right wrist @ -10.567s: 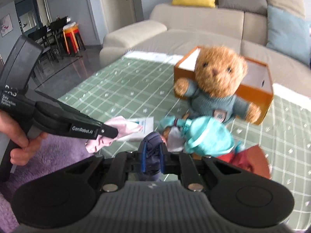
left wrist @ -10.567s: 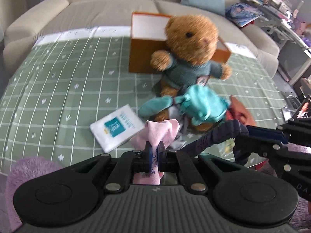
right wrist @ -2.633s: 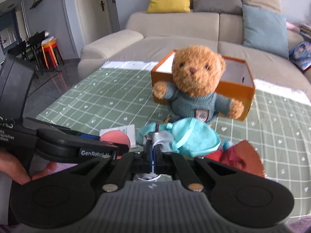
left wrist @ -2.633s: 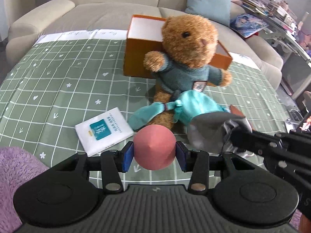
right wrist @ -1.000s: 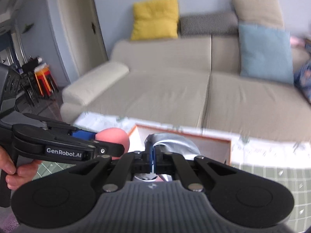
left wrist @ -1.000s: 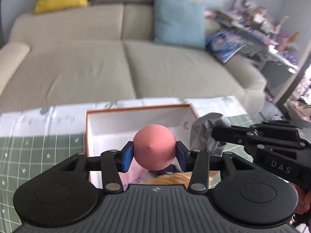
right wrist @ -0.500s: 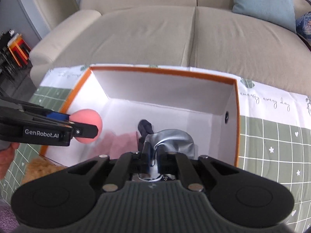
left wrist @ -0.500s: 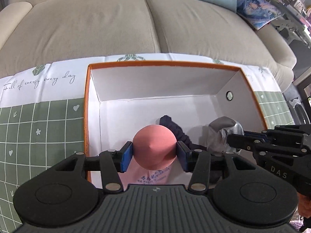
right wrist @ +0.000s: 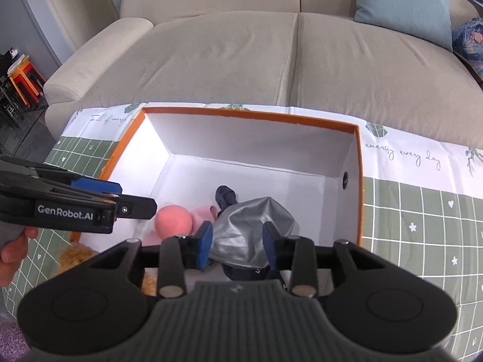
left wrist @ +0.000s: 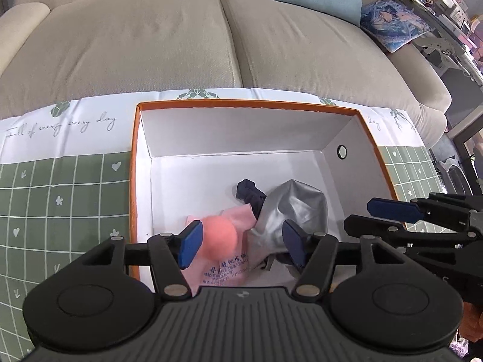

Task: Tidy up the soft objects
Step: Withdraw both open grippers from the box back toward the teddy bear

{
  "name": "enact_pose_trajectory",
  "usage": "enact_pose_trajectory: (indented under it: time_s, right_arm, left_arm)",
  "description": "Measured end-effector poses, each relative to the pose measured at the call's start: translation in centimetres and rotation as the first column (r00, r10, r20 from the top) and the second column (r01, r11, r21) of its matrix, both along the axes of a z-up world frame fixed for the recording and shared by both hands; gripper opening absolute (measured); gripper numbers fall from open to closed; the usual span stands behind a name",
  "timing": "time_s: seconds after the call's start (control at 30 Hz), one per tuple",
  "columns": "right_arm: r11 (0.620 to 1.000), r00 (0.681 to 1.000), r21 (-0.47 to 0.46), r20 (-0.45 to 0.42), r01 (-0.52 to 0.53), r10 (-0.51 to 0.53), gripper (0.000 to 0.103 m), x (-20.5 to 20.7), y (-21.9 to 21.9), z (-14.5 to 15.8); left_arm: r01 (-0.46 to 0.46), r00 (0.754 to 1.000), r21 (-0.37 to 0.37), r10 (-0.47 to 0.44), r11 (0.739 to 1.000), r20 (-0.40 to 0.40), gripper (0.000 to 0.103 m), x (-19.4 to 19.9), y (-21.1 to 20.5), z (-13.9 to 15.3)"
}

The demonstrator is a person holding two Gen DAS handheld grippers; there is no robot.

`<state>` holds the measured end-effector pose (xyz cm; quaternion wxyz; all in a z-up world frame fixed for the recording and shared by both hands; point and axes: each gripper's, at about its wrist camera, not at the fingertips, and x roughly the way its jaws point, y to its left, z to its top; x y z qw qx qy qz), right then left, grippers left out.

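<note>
An orange box (left wrist: 134, 163) with white inside walls (right wrist: 359, 181) stands on the green checked cloth. Inside lie a pink ball (left wrist: 219, 236) (right wrist: 173, 221), a pink cloth (left wrist: 232, 267), a dark navy fabric piece (left wrist: 249, 193) (right wrist: 226, 196) and a silver-grey soft item (left wrist: 297, 208) (right wrist: 250, 232). My left gripper (left wrist: 241, 242) is open above the box, the ball lying free beside its left finger. My right gripper (right wrist: 237, 241) is open, its fingers apart on either side of the silver item.
A beige sofa (left wrist: 181, 30) runs behind the box, with a teal cushion (right wrist: 398, 0). The teddy bear's brown fur (right wrist: 72, 255) shows at the box's near left corner. A cluttered side table (left wrist: 446, 0) stands at the far right.
Both grippers have opened over the box. The pink ball has dropped from the left gripper and the silver item from the right; both now lie in the box.
</note>
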<state>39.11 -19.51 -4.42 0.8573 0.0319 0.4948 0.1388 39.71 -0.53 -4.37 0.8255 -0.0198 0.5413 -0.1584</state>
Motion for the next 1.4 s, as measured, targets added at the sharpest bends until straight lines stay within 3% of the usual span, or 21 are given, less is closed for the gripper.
enact_pose_trajectory:
  time_s: [0.17,0.37,0.73,1.03,1.17,1.33,1.4]
  right_arm:
    - [1.0,1.0,-0.007,0.028,-0.001,0.001,0.038,-1.2,0.4,1.9]
    - [1.0,0.994,-0.026,0.109,0.01,-0.008,0.041,-4.6,0.7,5.5]
    - [0.997,0.967,-0.059,0.253,0.047,-0.031,0.044,-14.1,1.1,9.9]
    - [0.996,0.937,-0.021,0.343,0.081,-0.069,0.045,-22.9,0.9,9.7]
    - [0.994,0.913,-0.008,0.395,0.113,-0.1,0.045,-26.7,0.6,8.8]
    - [0.992,0.881,-0.019,0.462,0.122,-0.1,0.045,-30.8,0.5,7.1]
    - [0.993,0.873,-0.034,0.481,0.112,-0.082,0.045,-32.2,0.7,6.0]
  left_arm:
    - [0.002,1.0,-0.008,-0.001,1.0,0.03,0.07,-1.4,-0.1,2.1]
    - [0.014,0.991,-0.008,-0.013,1.0,0.134,0.07,-4.7,-0.1,6.0]
    - [0.058,0.928,-0.012,-0.05,0.998,0.369,0.07,-15.1,-0.1,11.0]
    - [0.04,0.87,-0.057,-0.007,0.998,0.494,0.07,-23.6,0.7,10.9]
    - [0.026,0.854,-0.082,0.021,0.996,0.52,0.07,-26.5,1.0,9.9]
    - [0.025,0.831,-0.058,0.011,0.998,0.557,0.065,-29.6,1.3,7.8]
    - [0.022,0.836,-0.063,0.016,0.998,0.548,0.065,-30.5,1.5,6.7]
